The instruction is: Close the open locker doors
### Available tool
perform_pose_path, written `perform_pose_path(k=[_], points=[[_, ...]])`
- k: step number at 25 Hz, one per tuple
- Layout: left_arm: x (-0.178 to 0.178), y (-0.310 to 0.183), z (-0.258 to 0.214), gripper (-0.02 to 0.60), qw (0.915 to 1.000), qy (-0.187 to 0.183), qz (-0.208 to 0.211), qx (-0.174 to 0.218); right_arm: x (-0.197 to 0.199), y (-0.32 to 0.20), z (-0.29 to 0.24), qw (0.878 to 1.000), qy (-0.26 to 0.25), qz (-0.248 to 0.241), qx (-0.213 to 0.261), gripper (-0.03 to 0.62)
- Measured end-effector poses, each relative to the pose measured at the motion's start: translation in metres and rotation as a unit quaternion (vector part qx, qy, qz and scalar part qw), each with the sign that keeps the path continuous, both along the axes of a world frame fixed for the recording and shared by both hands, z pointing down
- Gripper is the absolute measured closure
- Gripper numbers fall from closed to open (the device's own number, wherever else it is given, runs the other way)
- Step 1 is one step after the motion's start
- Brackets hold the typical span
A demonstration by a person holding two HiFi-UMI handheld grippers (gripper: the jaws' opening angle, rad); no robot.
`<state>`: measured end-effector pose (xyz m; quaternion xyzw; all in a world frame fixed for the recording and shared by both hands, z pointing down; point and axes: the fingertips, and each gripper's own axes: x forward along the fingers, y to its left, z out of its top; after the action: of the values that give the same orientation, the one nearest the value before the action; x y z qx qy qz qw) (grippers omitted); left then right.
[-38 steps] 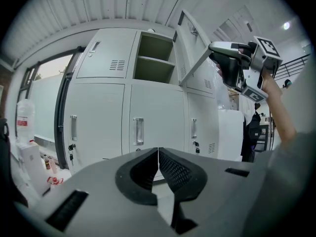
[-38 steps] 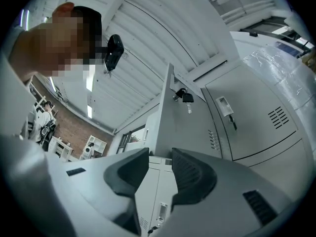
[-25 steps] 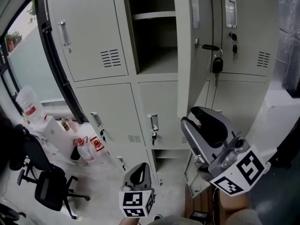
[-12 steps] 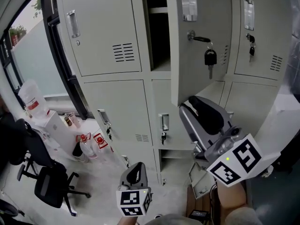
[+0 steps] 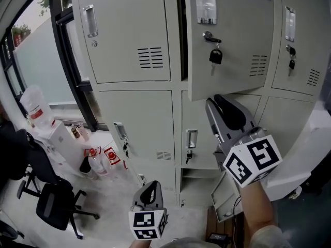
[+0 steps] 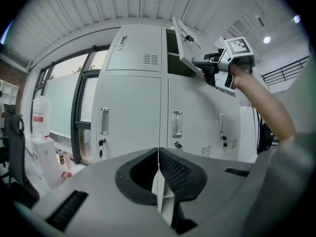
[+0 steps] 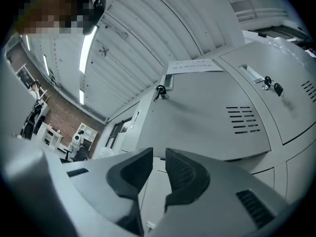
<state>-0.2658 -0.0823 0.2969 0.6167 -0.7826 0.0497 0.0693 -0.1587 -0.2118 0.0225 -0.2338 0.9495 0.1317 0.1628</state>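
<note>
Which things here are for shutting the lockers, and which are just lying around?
For the job:
grey metal upper locker door, open, key in its lock
grey bottom locker door, also open

Just lying about:
black office chair
clear plastic jug with red label
red-and-white bottles

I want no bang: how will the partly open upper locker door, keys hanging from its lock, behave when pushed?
The locker door looks like thin sheet metal, so it probably swings lightly as one rigid panel. The keys hang loose from its lock and would likely rattle. It stands partly closed, so a gentle push may suffice.
</note>
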Motion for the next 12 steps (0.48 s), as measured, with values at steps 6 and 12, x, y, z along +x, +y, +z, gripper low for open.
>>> perform_pose_path(k=[6, 12], points=[[-0.02, 0.001, 0.008, 0.569, 1.0, 0.006, 0.0, -0.003, -0.019, -0.02, -0.005, 0.998, 0.011, 0.061, 0.033, 0.522], [-0.033, 0.001, 0.015, 0.569, 0.9999, 0.012, 0.005, -0.007, -0.035, -0.041, -0.003, 0.992, 0.023, 0.109, 0.053, 0.526]])
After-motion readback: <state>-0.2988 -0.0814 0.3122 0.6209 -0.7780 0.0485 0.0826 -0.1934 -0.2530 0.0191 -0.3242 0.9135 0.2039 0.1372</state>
